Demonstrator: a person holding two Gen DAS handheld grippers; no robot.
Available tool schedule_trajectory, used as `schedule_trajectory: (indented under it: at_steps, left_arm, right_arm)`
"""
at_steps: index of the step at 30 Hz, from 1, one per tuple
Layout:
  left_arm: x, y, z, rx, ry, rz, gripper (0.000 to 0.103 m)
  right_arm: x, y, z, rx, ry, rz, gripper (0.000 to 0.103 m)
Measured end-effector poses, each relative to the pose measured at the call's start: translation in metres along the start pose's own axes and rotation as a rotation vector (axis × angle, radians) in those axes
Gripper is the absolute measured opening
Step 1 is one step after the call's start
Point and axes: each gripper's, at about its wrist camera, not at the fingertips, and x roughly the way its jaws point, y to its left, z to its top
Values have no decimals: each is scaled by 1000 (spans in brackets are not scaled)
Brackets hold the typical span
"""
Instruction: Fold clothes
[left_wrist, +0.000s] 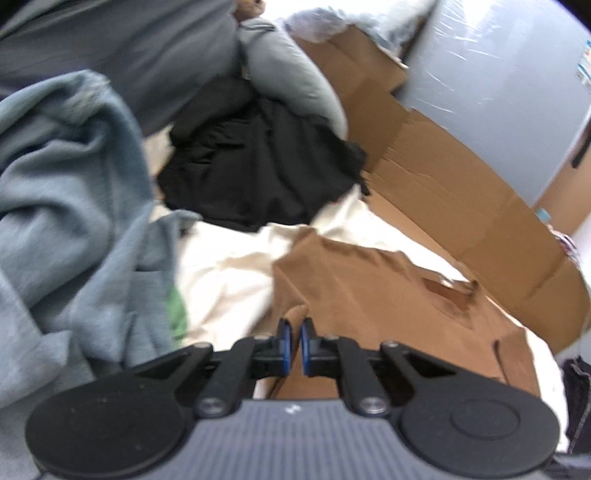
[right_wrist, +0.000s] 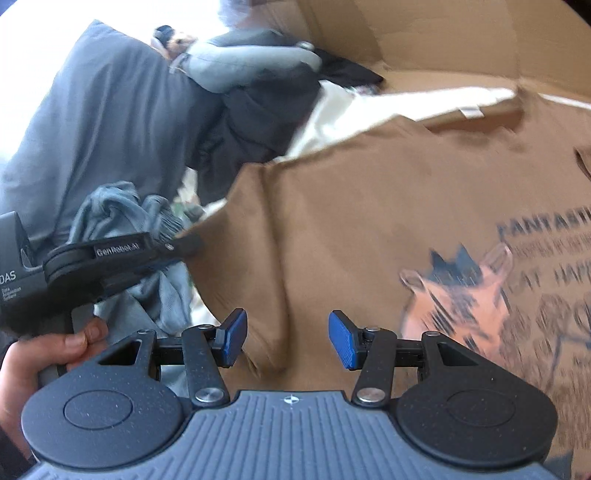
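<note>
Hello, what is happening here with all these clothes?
A person is folding a brown T-shirt with two handheld grippers. The left gripper is shut on an edge of the shirt. The right gripper is open above the shirt and holds nothing. Other clothes lie around, among them a black garment.

Brown printed T-shirt (right_wrist: 369, 206) spread, one edge apparently lifted, over cream cloth (left_wrist: 229, 266).

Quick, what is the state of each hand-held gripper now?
Left hand-held gripper: closed on the brown T-shirt edge.
Right hand-held gripper: open, holding nothing.
</note>
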Motion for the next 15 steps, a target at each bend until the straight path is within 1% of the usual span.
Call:
schedule_trajectory:
  at_steps: [4, 8, 10, 15]
  left_arm:
    - [1, -15, 5, 0, 29, -72, 7]
    - [10, -24, 7, -45, 76, -143, 7]
    - [13, -29, 7, -40, 88, -164, 7]
    - [20, -36, 8, -42, 113, -192, 7]
  right_arm:
    - [10, 12, 13, -67, -12, 39, 56]
    - [20, 24, 21, -130, -33, 65, 56]
    - [25, 26, 25, -152, -40, 77, 56]
    - [39, 27, 32, -188, -58, 69, 56]
